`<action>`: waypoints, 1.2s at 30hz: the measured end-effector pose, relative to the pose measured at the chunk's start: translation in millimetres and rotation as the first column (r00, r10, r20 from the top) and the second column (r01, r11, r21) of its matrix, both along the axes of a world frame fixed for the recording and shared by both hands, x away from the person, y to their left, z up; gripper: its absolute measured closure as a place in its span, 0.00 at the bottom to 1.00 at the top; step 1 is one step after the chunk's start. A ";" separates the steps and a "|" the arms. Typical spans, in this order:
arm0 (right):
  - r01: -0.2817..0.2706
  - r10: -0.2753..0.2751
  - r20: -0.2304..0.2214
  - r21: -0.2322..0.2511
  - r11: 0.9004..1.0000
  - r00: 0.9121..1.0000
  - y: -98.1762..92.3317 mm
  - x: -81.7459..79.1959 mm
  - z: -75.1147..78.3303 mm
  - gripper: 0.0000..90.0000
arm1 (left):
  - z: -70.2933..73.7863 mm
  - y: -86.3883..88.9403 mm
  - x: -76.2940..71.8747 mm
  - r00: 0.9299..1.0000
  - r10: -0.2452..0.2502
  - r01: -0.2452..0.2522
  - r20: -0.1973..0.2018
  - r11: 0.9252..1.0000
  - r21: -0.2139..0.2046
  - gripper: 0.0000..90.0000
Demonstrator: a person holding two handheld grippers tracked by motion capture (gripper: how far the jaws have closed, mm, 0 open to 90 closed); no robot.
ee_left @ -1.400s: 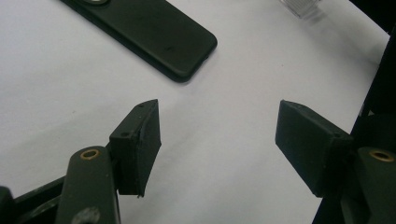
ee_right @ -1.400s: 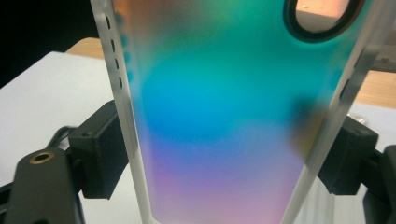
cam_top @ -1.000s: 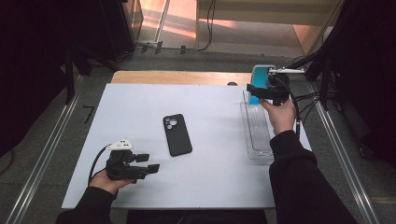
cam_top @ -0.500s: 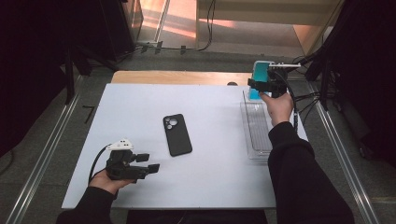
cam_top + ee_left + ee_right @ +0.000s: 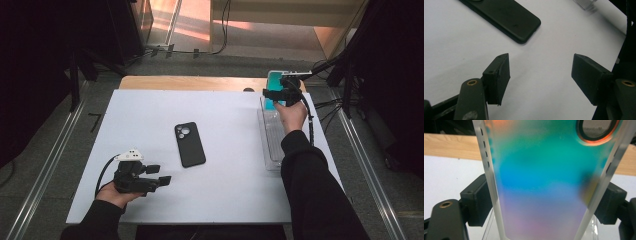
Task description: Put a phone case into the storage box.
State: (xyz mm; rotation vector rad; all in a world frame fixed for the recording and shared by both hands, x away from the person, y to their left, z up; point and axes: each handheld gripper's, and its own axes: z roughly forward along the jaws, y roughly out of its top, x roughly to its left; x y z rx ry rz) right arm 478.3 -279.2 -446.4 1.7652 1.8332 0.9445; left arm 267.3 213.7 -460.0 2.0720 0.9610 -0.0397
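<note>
Lifted farther beyond the clear tray (image 5: 274,145) than a second ago, the phone case (image 5: 544,185) is being clamped by the right gripper (image 5: 281,93). Left gripper (image 5: 150,181), jaws apart, is being rested near the phone (image 5: 190,144). Case should be kept level, squeezed gently.

Both forearms are covered by black long sleeves (image 5: 320,190). The left claw (image 5: 159,175) is built of black parts, topped by a grey three-cornered plate (image 5: 130,155), with a black cable (image 5: 102,172) looped from its rear. Brass-coloured screw inserts (image 5: 472,82) are set in its jaw arms; flat black rubber pads (image 5: 590,77) are fitted. The right claw (image 5: 274,93) is likewise black, a black cable (image 5: 311,120) trailing.
</note>
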 end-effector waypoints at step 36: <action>-0.069 0.067 -0.052 -0.022 0.997 0.996 0.2 -19.9 23.4 0.00 | 0.0 0.2 1.0 1.000 0.006 -0.006 -0.017 1.000 -0.005 0.35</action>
